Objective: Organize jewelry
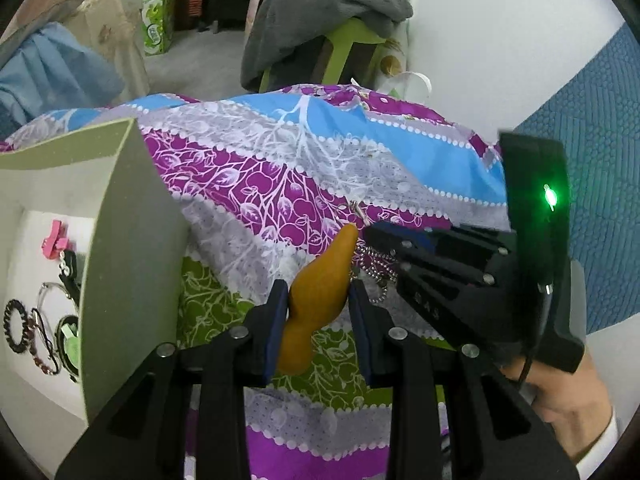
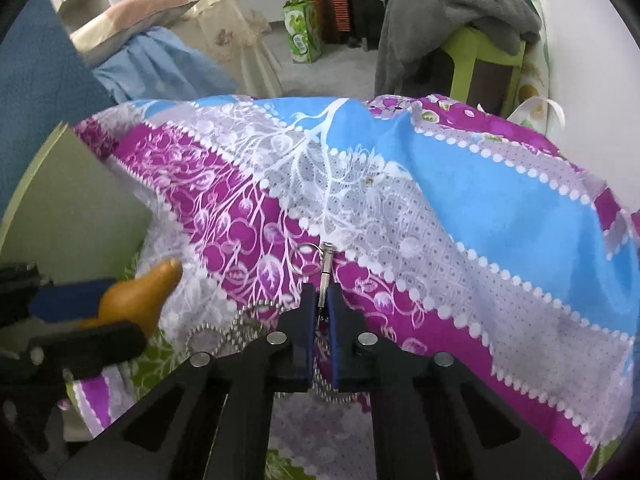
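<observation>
Left hand-held gripper clamped on orange gourd pendant | right hand-held gripper pinched narrow on silver clasp of ball chain | both over patterned bedspread | open box at left edge

left gripper: fingers clamp orange gourd charm | ball chain trails right under right gripper | grey box at left holds hair ties, pink clip | patterned bedsheet beneath
</observation>
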Action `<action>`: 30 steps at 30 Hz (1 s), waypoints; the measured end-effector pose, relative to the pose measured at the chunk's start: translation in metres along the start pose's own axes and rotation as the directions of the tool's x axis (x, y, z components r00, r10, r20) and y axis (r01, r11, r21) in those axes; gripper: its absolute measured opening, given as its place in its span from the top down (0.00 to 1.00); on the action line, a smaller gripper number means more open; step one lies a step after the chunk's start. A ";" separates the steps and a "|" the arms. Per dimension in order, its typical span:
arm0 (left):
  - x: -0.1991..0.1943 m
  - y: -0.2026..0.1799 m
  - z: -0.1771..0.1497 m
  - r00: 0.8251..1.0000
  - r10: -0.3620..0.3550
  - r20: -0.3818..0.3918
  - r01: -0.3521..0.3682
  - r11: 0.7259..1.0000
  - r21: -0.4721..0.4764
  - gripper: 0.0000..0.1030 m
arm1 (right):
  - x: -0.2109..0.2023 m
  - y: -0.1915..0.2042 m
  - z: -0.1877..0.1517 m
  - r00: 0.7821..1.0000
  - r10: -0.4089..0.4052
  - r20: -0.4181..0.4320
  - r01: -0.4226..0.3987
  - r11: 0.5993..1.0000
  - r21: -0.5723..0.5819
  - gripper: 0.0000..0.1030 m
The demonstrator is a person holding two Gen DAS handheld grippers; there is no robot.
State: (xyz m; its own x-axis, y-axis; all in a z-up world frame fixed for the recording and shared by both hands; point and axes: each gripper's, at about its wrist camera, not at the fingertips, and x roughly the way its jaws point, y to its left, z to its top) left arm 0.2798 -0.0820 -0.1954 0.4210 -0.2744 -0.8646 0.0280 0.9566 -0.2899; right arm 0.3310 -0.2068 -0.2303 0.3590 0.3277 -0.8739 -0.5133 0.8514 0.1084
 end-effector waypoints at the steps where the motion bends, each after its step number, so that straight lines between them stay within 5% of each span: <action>1: -0.001 0.001 0.000 1.000 -0.003 0.001 0.003 1.000 -0.003 0.69 | -0.003 0.001 -0.003 1.000 0.000 -0.002 0.000 1.000 -0.004 0.97; 12: -0.006 -0.002 -0.003 0.999 -0.040 0.003 0.040 0.999 -0.010 0.69 | -0.034 0.007 -0.037 0.999 0.027 -0.019 -0.027 0.999 0.039 0.91; 14: -0.007 -0.002 -0.003 0.999 -0.035 0.006 0.035 0.999 -0.007 0.69 | -0.037 0.007 -0.035 1.000 0.013 0.005 -0.014 0.999 0.037 0.53; 15: -0.007 -0.002 -0.003 0.999 -0.038 0.004 0.038 0.999 -0.011 0.69 | -0.036 0.007 -0.034 1.000 -0.008 0.015 0.008 1.000 0.025 0.47; 22: -0.008 0.005 0.002 0.999 -0.033 0.010 0.034 0.999 -0.037 0.69 | -0.016 0.020 -0.022 0.998 -0.068 0.003 0.067 0.995 -0.080 0.50; 24: -0.006 0.008 0.003 0.999 -0.032 0.008 0.032 0.998 -0.046 0.69 | -0.017 0.019 -0.018 0.998 -0.061 -0.007 0.060 0.996 -0.063 0.61; 26: -0.006 0.008 0.004 0.999 -0.037 0.009 0.037 0.998 -0.052 0.69 | -0.019 0.023 -0.019 0.992 -0.124 -0.006 0.123 0.988 -0.091 0.87; 30: -0.004 0.009 0.005 0.999 -0.042 0.002 0.043 0.997 -0.069 0.69 | -0.017 0.019 -0.024 0.994 -0.109 -0.015 0.108 0.994 -0.031 0.97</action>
State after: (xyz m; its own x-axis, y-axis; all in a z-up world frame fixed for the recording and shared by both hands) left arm 0.2833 -0.0716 -0.1923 0.4216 -0.3145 -0.8505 -0.0170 0.9350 -0.3542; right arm 0.2964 -0.2059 -0.2247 0.4006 0.2270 -0.8877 -0.4954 0.8687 -0.0014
